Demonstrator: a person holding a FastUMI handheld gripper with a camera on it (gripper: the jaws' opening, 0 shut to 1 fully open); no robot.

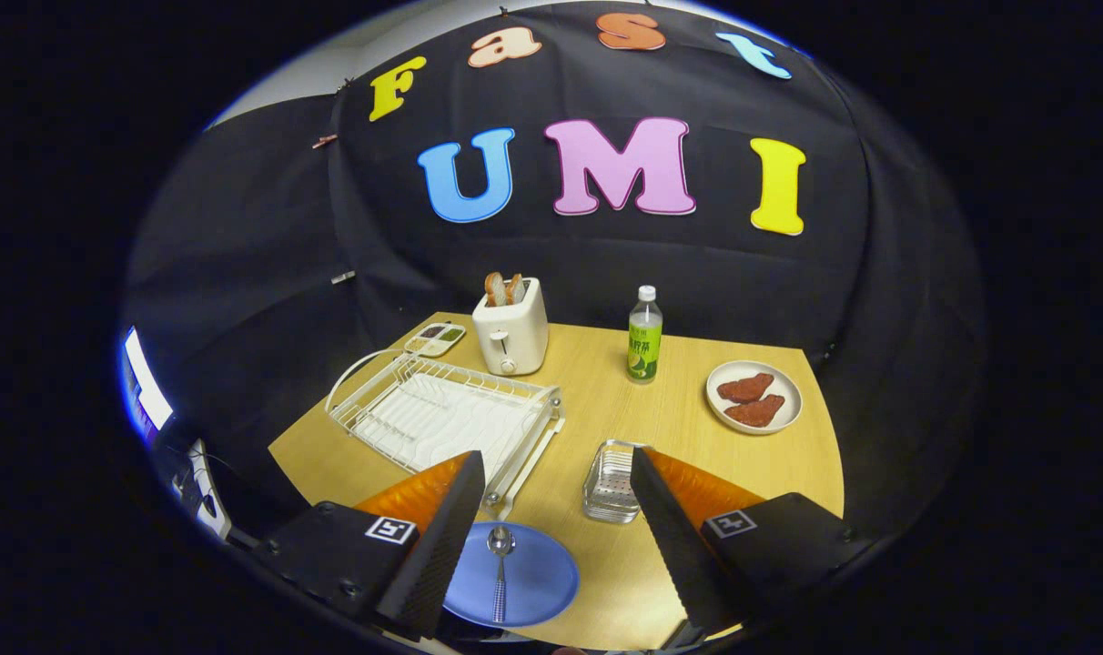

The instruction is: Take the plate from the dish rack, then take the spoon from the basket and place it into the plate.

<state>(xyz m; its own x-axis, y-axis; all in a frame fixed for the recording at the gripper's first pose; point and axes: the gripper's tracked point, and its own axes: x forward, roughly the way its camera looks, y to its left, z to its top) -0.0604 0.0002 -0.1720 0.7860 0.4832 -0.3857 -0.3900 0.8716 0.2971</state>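
A blue plate (533, 578) lies flat on the wooden table (661, 418), close in front of me and partly behind my left finger (442, 537). A metal spoon (500, 569) rests in the plate, bowl end pointing away. My gripper (556, 482) hangs above the table, open wide, with nothing between its fingers. The white wire dish rack (442, 414) stands beyond the left finger with no dishes in it. A small metal basket (611, 482) sits just left of the right finger (670, 537), partly hidden by it.
At the back of the table stand a white toaster (512, 337) with bread in it and a green drink bottle (644, 337). A white plate with two brown meat pieces (753, 398) lies at the right. A small tray (435, 338) sits behind the rack.
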